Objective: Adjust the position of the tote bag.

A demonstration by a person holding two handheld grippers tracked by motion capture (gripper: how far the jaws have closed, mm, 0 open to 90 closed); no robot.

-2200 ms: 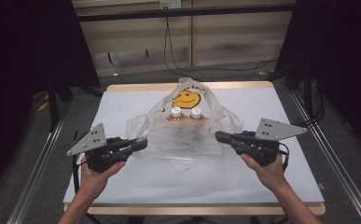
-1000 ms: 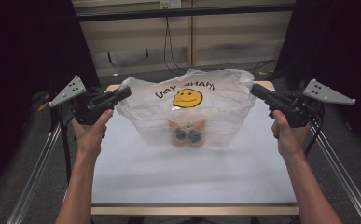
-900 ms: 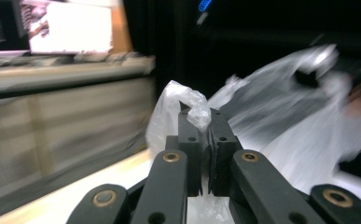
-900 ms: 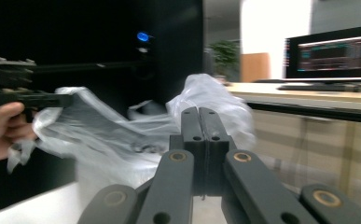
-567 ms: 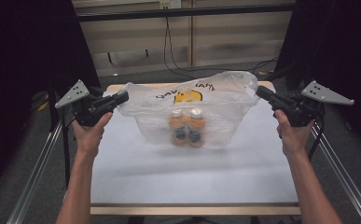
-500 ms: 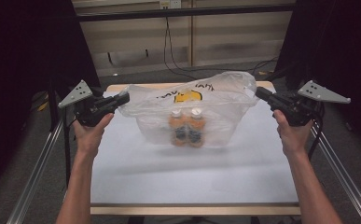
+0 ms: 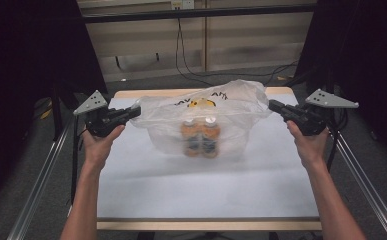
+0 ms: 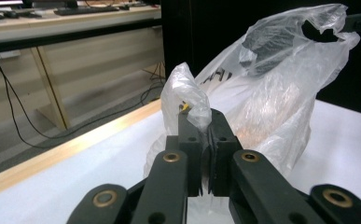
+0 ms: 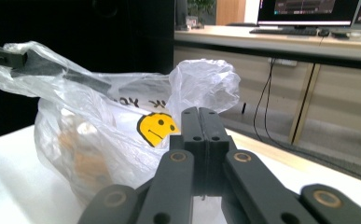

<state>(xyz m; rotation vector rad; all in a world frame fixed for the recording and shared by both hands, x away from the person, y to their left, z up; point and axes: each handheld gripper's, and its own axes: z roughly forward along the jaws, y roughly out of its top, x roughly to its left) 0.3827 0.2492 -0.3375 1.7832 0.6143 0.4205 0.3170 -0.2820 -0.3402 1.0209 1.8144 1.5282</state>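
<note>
The thin clear plastic bag [image 7: 231,107] bears a yellow smiley face [image 9: 157,128] and black lettering. Two orange bottles with white caps [image 7: 201,135] show through it. The desk [image 7: 206,185] is white with a pale wood edge. Both claws, left [image 8: 200,125] and right [image 9: 199,122], are black.

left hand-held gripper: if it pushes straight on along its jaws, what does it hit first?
The left hand-held gripper already pinches a handle of the clear plastic bag with the yellow smiley face. Straight on, it would likely press into the bag's bulging side; the orange bottles look farther in, depth unclear.
</note>
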